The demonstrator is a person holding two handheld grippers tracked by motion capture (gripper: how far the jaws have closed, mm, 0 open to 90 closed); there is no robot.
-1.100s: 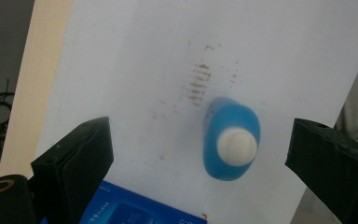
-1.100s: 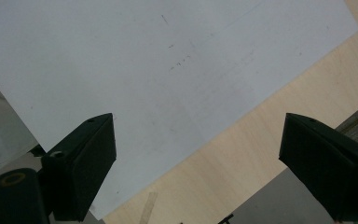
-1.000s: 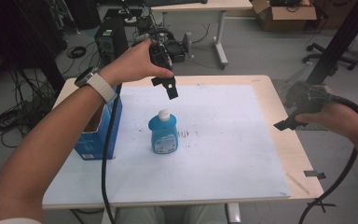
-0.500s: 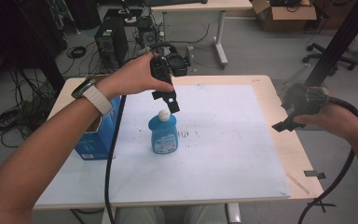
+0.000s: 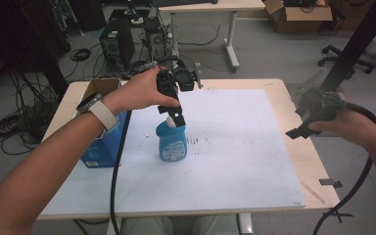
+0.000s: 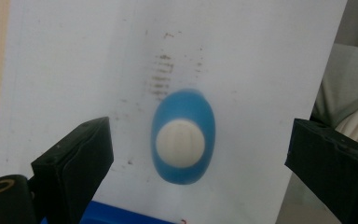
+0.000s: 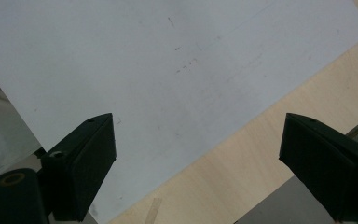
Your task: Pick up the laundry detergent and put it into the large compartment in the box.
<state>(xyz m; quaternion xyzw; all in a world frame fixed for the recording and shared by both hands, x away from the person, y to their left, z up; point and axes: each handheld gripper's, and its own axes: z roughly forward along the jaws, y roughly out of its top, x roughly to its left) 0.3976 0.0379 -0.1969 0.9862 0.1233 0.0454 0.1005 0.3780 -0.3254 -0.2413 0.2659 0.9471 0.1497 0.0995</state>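
Left claw [image 5: 177, 119] spread wide, poised straight over bottle [image 5: 172, 142], white cap [image 6: 181, 143] centred between jaws with room on both sides. Bottle upright mid-left on white sheet [image 5: 235, 147], blue box [image 5: 103, 147] near. Right claw [image 5: 298, 132] open, empty, over desk [image 5: 293, 112] right edge. Cluttered floor beyond.

Count of things on and around the table

One blue bottle [image 5: 171, 142] with one white cap [image 6: 180, 143], standing below and between the left gripper's [image 5: 176, 117] two spread jaws; one blue box [image 5: 100, 147] beside it; one white sheet [image 5: 235, 147] under both; two grippers in all, the right gripper [image 5: 298, 131] with two jaws wide apart over the sheet's edge.
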